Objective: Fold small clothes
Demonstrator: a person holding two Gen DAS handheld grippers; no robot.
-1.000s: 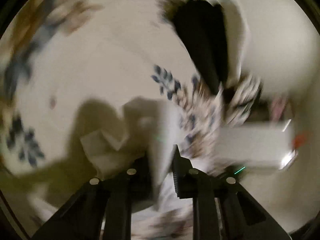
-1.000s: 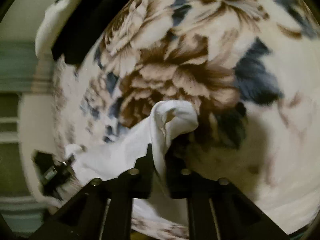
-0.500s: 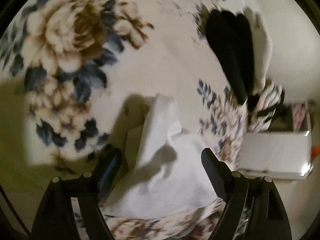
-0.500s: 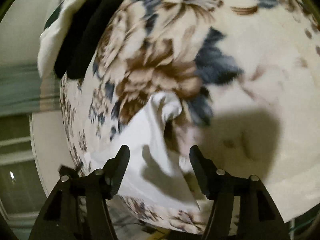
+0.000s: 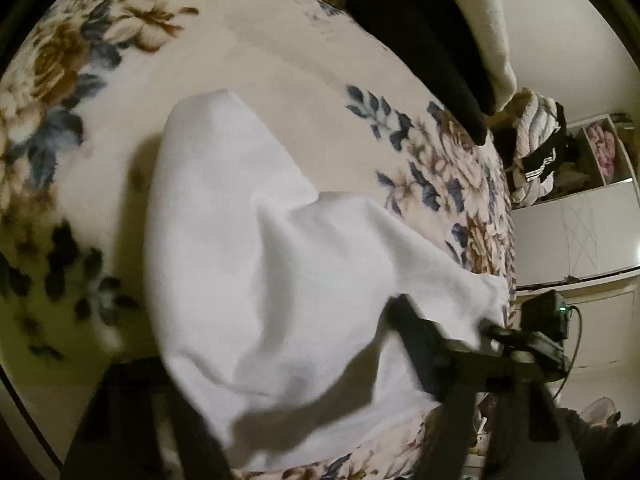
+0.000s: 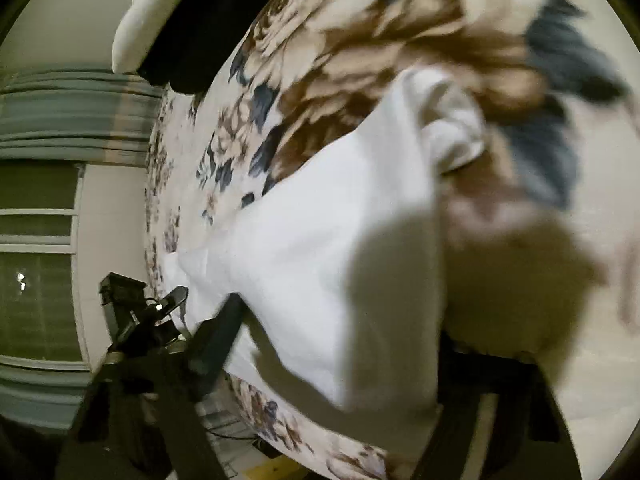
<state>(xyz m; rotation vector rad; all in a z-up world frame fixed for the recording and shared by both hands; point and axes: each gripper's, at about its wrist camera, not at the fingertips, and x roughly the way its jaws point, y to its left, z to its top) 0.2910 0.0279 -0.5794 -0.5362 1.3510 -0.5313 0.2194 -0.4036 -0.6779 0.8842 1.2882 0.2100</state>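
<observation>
A white garment [image 5: 248,264] lies rumpled on the floral blanket [image 5: 260,44] of a bed. My left gripper [image 5: 272,368] hovers low over its near part. The right finger [image 5: 416,340] rests on the cloth and the left one is half hidden behind a fold. Its jaws are closing with loose cloth between them, not pinched. In the right wrist view the same white garment [image 6: 320,248] spreads toward a bunched end at the upper right. My right gripper [image 6: 336,356] straddles its near edge; its jaws are closing too, with the pads still apart from the cloth.
Black clothing [image 5: 424,48] and a cream cloth [image 5: 484,24] lie at the bed's far corner. A heap of clothes [image 5: 536,156] and a white cabinet [image 5: 576,232] stand beyond the bed's right edge. A black device with a cable [image 5: 544,316] sits by that edge. A window [image 6: 36,280] is at the left.
A second ago both grippers were shut on the lifted garment. They let it go onto the blanket, and their fingers now stand narrower and closer over it, with the left view rolled.
</observation>
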